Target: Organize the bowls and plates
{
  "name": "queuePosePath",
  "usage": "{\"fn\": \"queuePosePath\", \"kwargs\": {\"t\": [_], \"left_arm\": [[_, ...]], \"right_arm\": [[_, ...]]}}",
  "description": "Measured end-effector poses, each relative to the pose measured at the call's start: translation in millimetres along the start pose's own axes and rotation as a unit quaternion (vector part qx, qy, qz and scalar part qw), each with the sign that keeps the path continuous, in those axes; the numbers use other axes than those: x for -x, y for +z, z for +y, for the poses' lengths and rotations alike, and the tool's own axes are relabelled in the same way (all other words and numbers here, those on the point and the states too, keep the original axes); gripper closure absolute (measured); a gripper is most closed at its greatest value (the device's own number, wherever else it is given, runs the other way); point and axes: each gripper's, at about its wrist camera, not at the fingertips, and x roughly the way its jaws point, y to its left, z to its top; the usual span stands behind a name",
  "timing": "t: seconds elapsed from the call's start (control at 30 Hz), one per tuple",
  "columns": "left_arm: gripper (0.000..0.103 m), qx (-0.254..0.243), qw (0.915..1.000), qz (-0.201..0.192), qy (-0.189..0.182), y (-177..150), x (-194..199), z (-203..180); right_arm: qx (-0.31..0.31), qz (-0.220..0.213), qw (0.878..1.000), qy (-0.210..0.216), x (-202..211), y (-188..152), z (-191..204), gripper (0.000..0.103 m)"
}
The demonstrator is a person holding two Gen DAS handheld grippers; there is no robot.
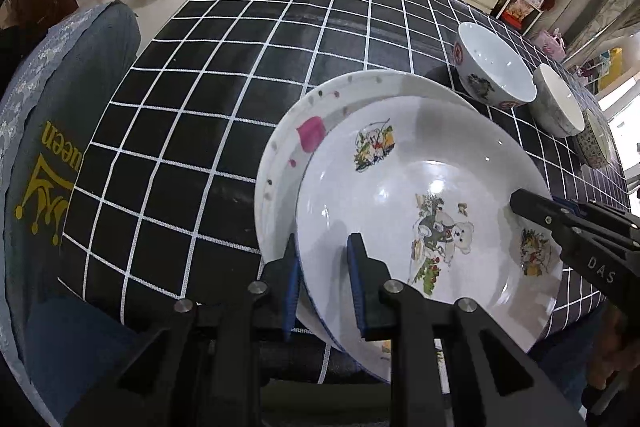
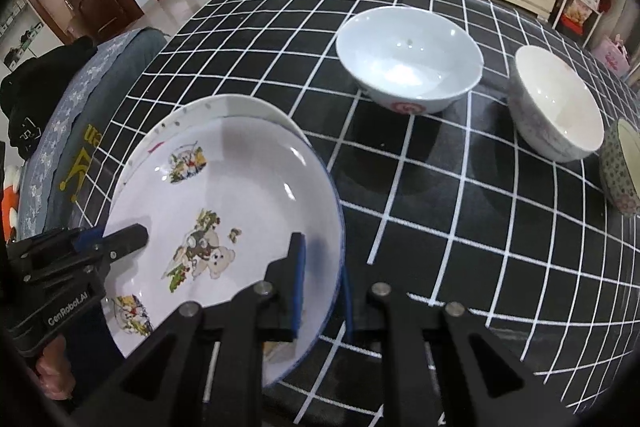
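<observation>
1. Gripping opposite rims, left tongs (image 1: pixel 323 269) and right tongs (image 2: pixel 323 281) are both closed on the bear plate (image 1: pixel 400 195), white with cartoon prints.
2. Two plates: it sits over a pink-spotted plate (image 1: pixel 292 135) at the table (image 1: pixel 200 87) edge.
3. Three empty bowls (image 2: pixel 408 61) stand beyond.

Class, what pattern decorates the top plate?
Cartoon teddy bear prints on the white top plate, clearest in the left wrist view.

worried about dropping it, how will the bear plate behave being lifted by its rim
The bear plate looks glazed and glossy, so probably slippery. It is likely rigid and breakable. The left gripper and right gripper each straddle only its rim, so it may tilt.
</observation>
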Motion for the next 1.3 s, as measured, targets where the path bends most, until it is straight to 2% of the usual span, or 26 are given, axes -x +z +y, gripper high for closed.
{"fn": "queuePosePath", "kwargs": {"t": [0.2,0.27,0.4,0.53,0.63,0.7,0.73,0.77,0.83,0.93,1.3], "left_arm": [[0.082,0.008,1.0000,0.000,0.004,1,2,1],[0.078,0.001,0.9999,-0.003,0.010,0,5,-1],[0.069,0.005,0.9998,-0.015,0.013,0,13,-2],[0.061,-0.001,0.9991,-0.028,0.033,1,20,-3],[0.061,-0.009,0.9989,-0.032,0.033,0,24,-4],[0.061,-0.010,0.9989,-0.034,0.031,0,27,-5],[0.061,-0.009,0.9990,-0.035,0.027,1,28,-5],[0.061,-0.008,0.9991,-0.034,0.025,1,29,-6],[0.061,-0.008,0.9992,-0.033,0.020,5,32,-9],[0.052,-0.016,0.9990,-0.040,0.015,12,37,-20],[0.051,-0.058,0.9971,-0.048,-0.009,56,43,-73]], "right_arm": [[-0.003,0.001,1.000,0.007,-3,0,-2,0.083],[-0.003,0.003,1.000,0.008,-4,0,0,0.083],[0.024,-0.001,1.000,-0.017,-4,-3,10,0.082],[0.020,0.002,1.000,-0.012,-6,-3,11,0.081],[0.016,0.003,1.000,-0.009,-1,-3,9,0.080],[0.012,-0.003,1.000,-0.003,6,-3,6,0.066],[0.012,-0.007,1.000,-0.003,10,-3,5,0.053],[0.012,-0.015,1.000,-0.004,16,-2,3,0.047],[0.010,-0.025,1.000,-0.007,24,-1,0,0.047],[0.002,-0.035,0.999,-0.005,35,4,-10,0.047],[-0.022,-0.053,0.998,-0.014,57,27,-53,0.047]]}}
